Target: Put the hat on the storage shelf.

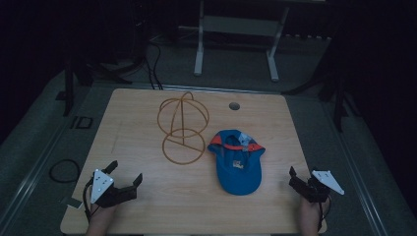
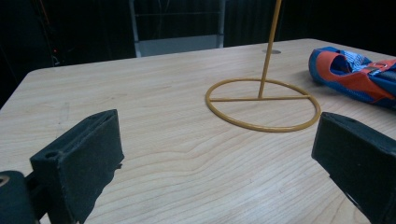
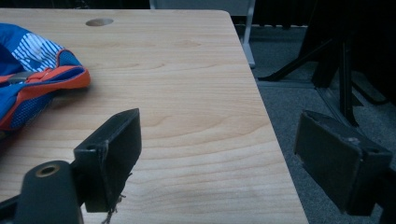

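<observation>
A blue cap (image 1: 236,164) with orange trim lies upside down, right of the middle of the wooden table (image 1: 162,206). Just left of it stands a yellow wire hat stand (image 1: 183,130), a ring base with a round cage on a stem. My left gripper (image 1: 127,172) rests open near the front left corner, and nothing is between its fingers. In the left gripper view its jaws (image 2: 217,135) frame the stand's ring base (image 2: 259,98), with the cap (image 2: 355,77) at the right. My right gripper (image 1: 302,176) stands open at the front right edge. In its own view the right gripper (image 3: 222,126) is empty, with the cap (image 3: 32,84) off to its left.
A round hole (image 1: 234,105) is cut in the far right part of the tabletop. The table's right edge (image 3: 261,107) runs between the right gripper's jaws, with grey floor beyond. A white frame (image 1: 199,49) stands behind the table, and a cable loop (image 1: 64,169) lies on the floor at left.
</observation>
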The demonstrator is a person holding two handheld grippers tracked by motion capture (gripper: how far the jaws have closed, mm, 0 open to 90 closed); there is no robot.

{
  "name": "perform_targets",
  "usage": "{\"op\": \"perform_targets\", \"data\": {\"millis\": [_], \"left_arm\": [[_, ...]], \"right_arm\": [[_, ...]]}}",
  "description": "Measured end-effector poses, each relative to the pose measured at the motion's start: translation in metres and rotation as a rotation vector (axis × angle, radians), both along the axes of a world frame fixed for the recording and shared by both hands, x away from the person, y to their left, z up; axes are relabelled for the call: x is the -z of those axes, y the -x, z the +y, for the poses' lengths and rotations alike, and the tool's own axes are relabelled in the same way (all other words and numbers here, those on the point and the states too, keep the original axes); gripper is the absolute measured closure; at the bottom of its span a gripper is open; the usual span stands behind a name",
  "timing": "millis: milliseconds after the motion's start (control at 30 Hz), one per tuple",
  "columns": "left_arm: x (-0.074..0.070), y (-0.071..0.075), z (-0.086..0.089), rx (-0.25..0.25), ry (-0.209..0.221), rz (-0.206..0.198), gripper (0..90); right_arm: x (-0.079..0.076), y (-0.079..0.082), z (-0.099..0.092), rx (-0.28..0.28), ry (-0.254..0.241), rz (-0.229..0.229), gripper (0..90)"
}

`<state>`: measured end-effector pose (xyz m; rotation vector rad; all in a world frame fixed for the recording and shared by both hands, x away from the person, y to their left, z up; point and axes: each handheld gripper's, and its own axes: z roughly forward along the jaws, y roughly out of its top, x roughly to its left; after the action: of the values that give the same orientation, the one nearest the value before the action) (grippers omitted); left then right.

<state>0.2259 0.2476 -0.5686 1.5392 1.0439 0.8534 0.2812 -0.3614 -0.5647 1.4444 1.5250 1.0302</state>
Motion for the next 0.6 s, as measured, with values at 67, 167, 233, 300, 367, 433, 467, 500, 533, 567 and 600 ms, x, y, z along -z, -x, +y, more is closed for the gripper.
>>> {"op": "perform_targets", "data": {"millis": [67,167,233,300,367,433,467,500,533,567,600], "left_arm": [[0.000,0.000,-0.001,0.003,-0.006,0.001,2.2],[0.000,0.000,-0.002,0.004,-0.020,0.000,2.2],[0.000,0.001,-0.002,0.006,-0.020,-0.001,2.2],[0.000,0.001,-0.002,0.008,-0.024,0.002,2.2],[0.000,0.001,-0.002,0.009,-0.026,0.006,2.2],[0.000,0.000,-0.002,0.007,-0.024,0.006,2.2],[0.000,0.000,-0.002,0.004,-0.022,0.006,2.1],[-0.001,0.001,-0.002,0.006,-0.015,0.004,2.2],[-0.001,0.001,-0.002,0.006,-0.013,0.007,2.2],[-0.001,0.001,-0.002,0.003,-0.013,0.005,2.2],[-0.001,0.001,-0.002,0.006,-0.006,0.003,2.2]], "right_arm": [[0.000,0.000,0.000,-0.007,-0.011,0.014,15.3],[0.000,-0.001,0.003,-0.035,-0.027,0.042,15.2],[-0.001,-0.002,0.005,-0.063,-0.032,0.060,15.2],[-0.004,-0.003,0.006,-0.095,-0.025,0.062,15.2],[-0.009,-0.005,0.008,-0.121,-0.042,0.076,15.2],[-0.011,-0.007,0.010,-0.133,-0.047,0.084,15.2],[-0.013,-0.009,0.010,-0.135,-0.035,0.094,15.2],[-0.015,-0.010,0.010,-0.129,-0.029,0.099,15.2],[-0.017,-0.011,0.010,-0.131,-0.024,0.103,15.2],[-0.019,-0.013,0.009,-0.131,-0.025,0.111,15.2],[-0.022,-0.014,0.009,-0.129,-0.030,0.112,15.2]]}}
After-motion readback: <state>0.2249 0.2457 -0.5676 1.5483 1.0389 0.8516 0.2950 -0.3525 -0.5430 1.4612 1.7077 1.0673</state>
